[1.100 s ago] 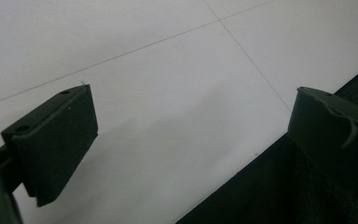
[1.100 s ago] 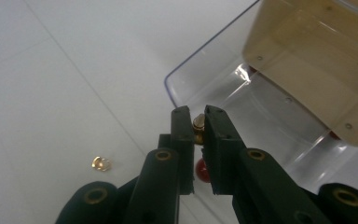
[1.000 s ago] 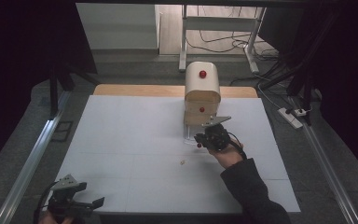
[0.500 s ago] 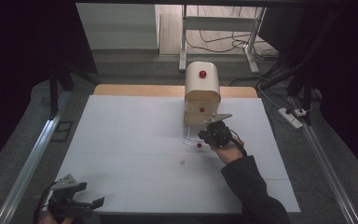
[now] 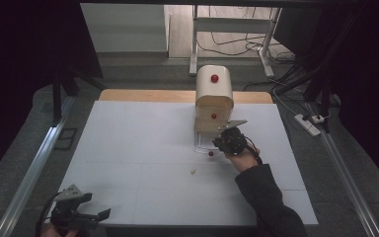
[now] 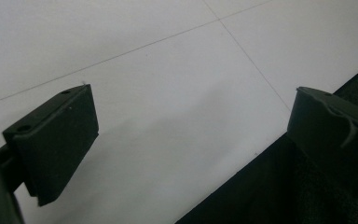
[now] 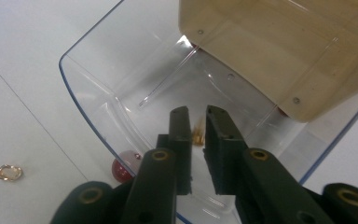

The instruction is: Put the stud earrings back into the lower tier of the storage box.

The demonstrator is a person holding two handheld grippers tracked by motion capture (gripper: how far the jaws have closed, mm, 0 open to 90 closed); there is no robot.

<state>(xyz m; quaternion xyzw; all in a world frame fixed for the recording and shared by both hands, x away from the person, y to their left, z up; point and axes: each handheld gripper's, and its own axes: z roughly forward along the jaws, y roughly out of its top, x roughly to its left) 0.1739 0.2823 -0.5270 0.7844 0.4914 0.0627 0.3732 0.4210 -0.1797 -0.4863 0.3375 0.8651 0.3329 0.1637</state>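
Note:
A wooden box with red knobs stands at the back of the white table, with a clear plastic tray at its foot. My right gripper reaches into that tray. Its jaws have just eased apart to a narrow gap. A small golden piece shows in that gap near the tray floor, and the pads do not visibly press on it. A red ball lies just outside the tray rim. My left gripper rests at the near left edge, jaws wide apart over bare table.
A second small golden piece lies on the white table in front of the tray, also seen in the right gripper view. The red ball sits beside the tray. Metal rails run along both sides of the table.
My right gripper has edged a little closer to the box and lower into the tray. The left gripper has stayed where it was.

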